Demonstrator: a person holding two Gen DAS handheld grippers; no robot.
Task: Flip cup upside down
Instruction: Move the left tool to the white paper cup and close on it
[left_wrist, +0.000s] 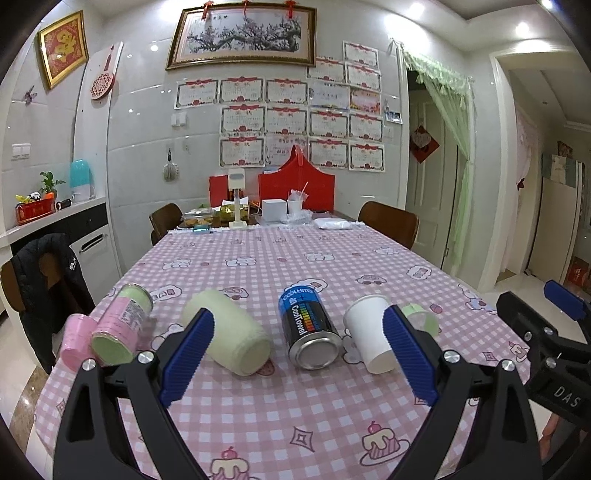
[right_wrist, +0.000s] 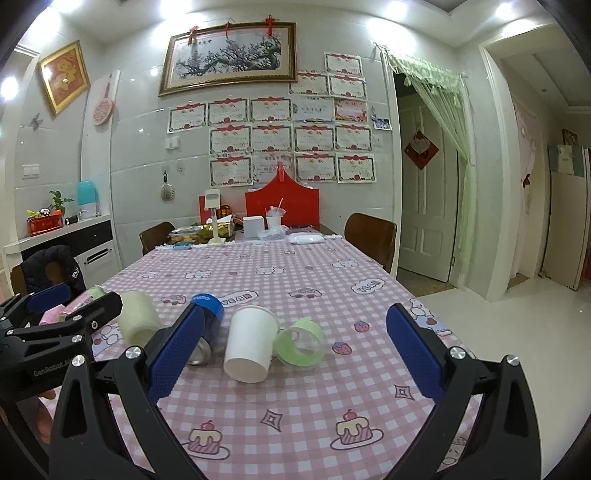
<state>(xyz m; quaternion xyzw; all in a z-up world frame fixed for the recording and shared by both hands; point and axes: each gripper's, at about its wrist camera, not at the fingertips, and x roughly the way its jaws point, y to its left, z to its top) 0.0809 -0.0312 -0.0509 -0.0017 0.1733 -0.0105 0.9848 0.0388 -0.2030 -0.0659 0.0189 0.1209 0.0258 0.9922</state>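
A white paper cup (left_wrist: 369, 332) lies on its side on the pink checked tablecloth (left_wrist: 280, 413), base toward me, mouth pointing away. In the right wrist view the cup (right_wrist: 251, 343) lies ahead, nearer the left finger. My left gripper (left_wrist: 299, 354) is open and empty, short of the row of objects; the cup sits just inside its right finger. My right gripper (right_wrist: 295, 354) is open and empty, with the cup ahead between its fingers. Each gripper shows at the edge of the other's view.
Beside the cup lie a dark can with a blue cap (left_wrist: 308, 328), a pale yellow roll (left_wrist: 229, 332), a pink and green tube (left_wrist: 122, 325), a pink roll (left_wrist: 75, 341) and a green tape ring (right_wrist: 301, 343). Boxes and chairs stand at the table's far end.
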